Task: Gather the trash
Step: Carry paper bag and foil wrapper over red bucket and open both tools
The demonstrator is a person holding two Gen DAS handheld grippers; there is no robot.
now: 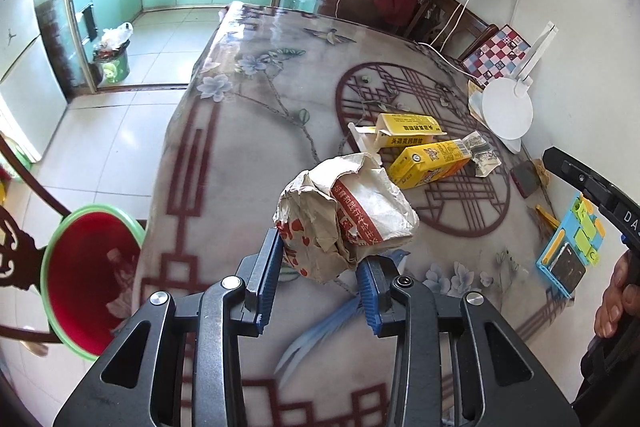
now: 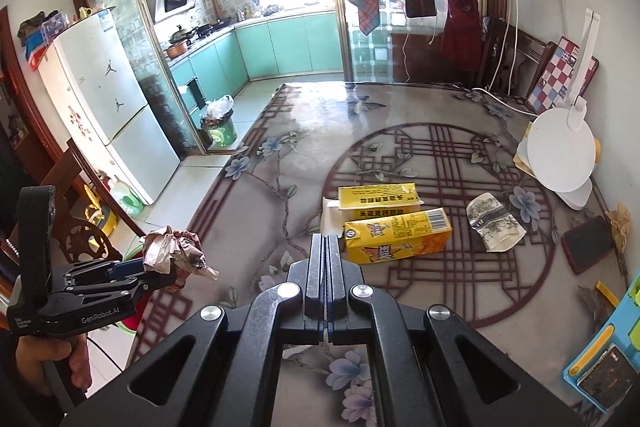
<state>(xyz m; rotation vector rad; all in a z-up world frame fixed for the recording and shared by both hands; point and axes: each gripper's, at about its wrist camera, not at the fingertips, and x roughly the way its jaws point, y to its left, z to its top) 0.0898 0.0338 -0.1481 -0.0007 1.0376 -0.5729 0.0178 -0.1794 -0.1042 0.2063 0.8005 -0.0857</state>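
Note:
My left gripper (image 1: pixel 320 255) is shut on a crumpled paper bag (image 1: pixel 348 211) with red print, held above the table near its left edge; it also shows in the right wrist view (image 2: pixel 176 255). A red bin with a green rim (image 1: pixel 84 279) stands on the floor left of the table. Two yellow cartons (image 2: pixel 396 235) (image 2: pixel 378 201) and a crumpled patterned wrapper (image 2: pixel 494 223) lie on the table. My right gripper (image 2: pixel 327 247) is shut and empty, just in front of the near carton.
A white round lamp base (image 2: pixel 560 155), a dark red phone (image 2: pixel 586 243) and a blue toy tray (image 2: pixel 604 359) sit along the table's right side. A green bin with bags (image 2: pixel 218 131) stands by the kitchen door. A fridge (image 2: pixel 108 107) is left.

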